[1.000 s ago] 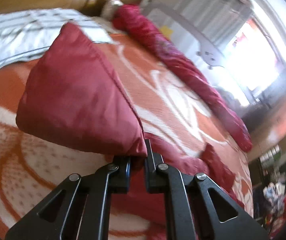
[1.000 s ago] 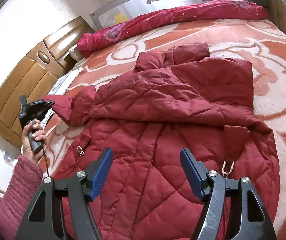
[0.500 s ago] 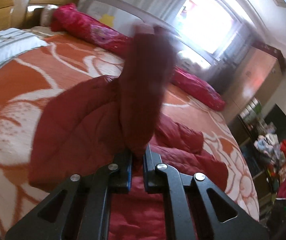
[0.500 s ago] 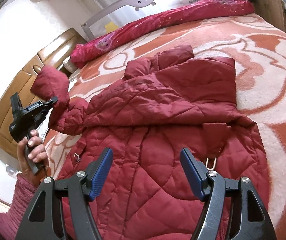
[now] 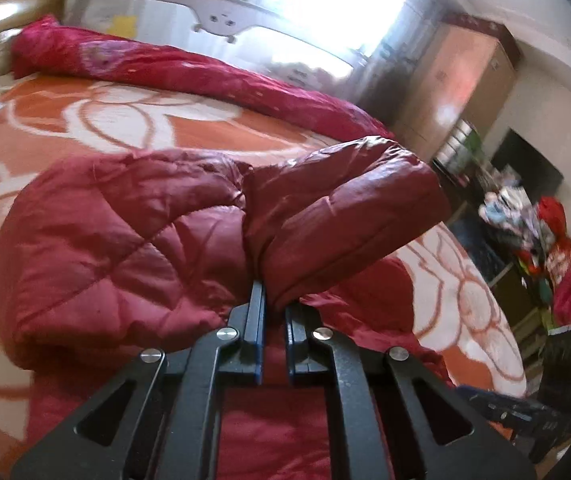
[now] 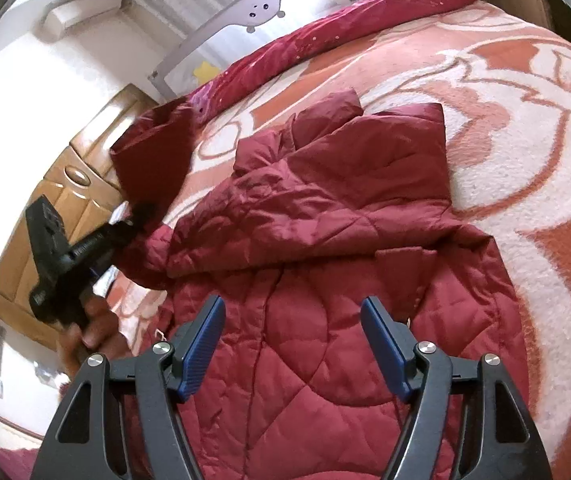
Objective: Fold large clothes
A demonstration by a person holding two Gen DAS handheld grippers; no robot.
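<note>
Quilted red coat (image 6: 325, 264) lies spread on the bed, over an orange-and-cream floral blanket (image 6: 533, 128). Collar end points toward the far side; hem runs under the right tongs toward the camera. One sleeve already folded flat across the chest, its cuff edge square near the coat's right shoulder. The other sleeve (image 6: 153, 152) is lifted off the bed at the coat's left side, cuff uppermost.

Edges and room: wide bare blanket to the right of the coat and beyond the collar. A rolled crimson quilt (image 6: 325, 40) lines the far edge of the bed, with a grey bed rail (image 6: 225, 20) behind it. Wooden headboard (image 6: 69, 184) on the left, close to the raised sleeve. In the left wrist view a wooden wardrobe (image 5: 457, 84) and a heap of clothes (image 5: 541, 240) stand past the bed's far corner, well apart from the coat.

Left tongs (image 5: 273, 320): pinched tight on the sleeve fabric, cuff bulging just past the tips; a hand (image 6: 93, 328) grips the handle.

Right tongs (image 6: 293, 344): jaws standing wide, blue pads (image 6: 201, 348) clear of everything, nothing between them, hovering above the coat's lower front panel.
</note>
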